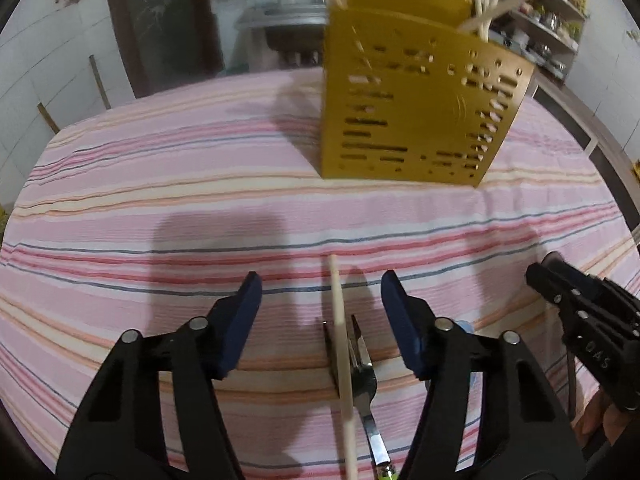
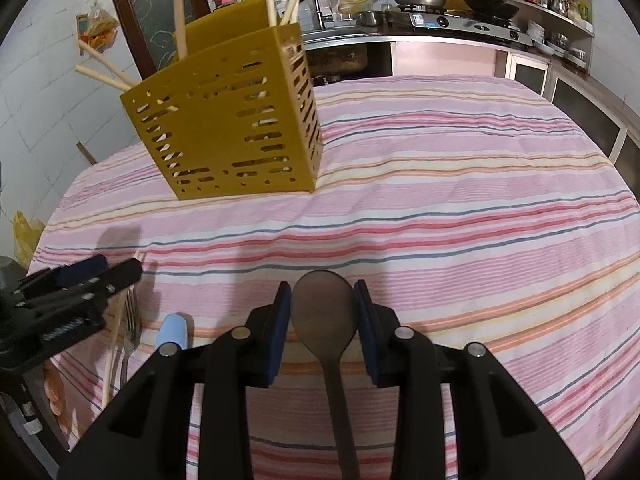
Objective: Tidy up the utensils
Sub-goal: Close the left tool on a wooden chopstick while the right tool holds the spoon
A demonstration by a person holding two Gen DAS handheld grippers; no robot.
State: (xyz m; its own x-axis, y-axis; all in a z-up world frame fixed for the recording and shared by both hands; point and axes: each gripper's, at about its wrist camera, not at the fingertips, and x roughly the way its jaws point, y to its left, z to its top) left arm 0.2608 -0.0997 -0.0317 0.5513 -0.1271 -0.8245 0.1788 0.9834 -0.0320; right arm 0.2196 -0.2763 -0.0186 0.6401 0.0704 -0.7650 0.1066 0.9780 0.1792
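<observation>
Two grippers worked over the striped tablecloth (image 2: pixel 460 200). At the left, the left gripper (image 1: pixel 320 292) hung with its jaws spread wide, a wooden chopstick (image 1: pixel 340 336) and a metal fork (image 1: pixel 366 376) lying on the cloth between them, touched by neither pad. Beyond stood the yellow slotted utensil holder (image 2: pixel 228 120) with wooden sticks (image 2: pixel 179 20) in it. At the right, the right gripper (image 2: pixel 322 304) flanked a dark wooden spoon (image 2: pixel 324 312), its pads just beside the bowl; whether they gripped it could not be told.

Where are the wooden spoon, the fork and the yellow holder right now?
wooden spoon (image 2: pixel 323 312): right wrist view, on its bowl.
fork (image 1: pixel 365 380): left wrist view, at the base of its prongs.
yellow holder (image 2: pixel 224 136): right wrist view, on its slotted front wall.
</observation>
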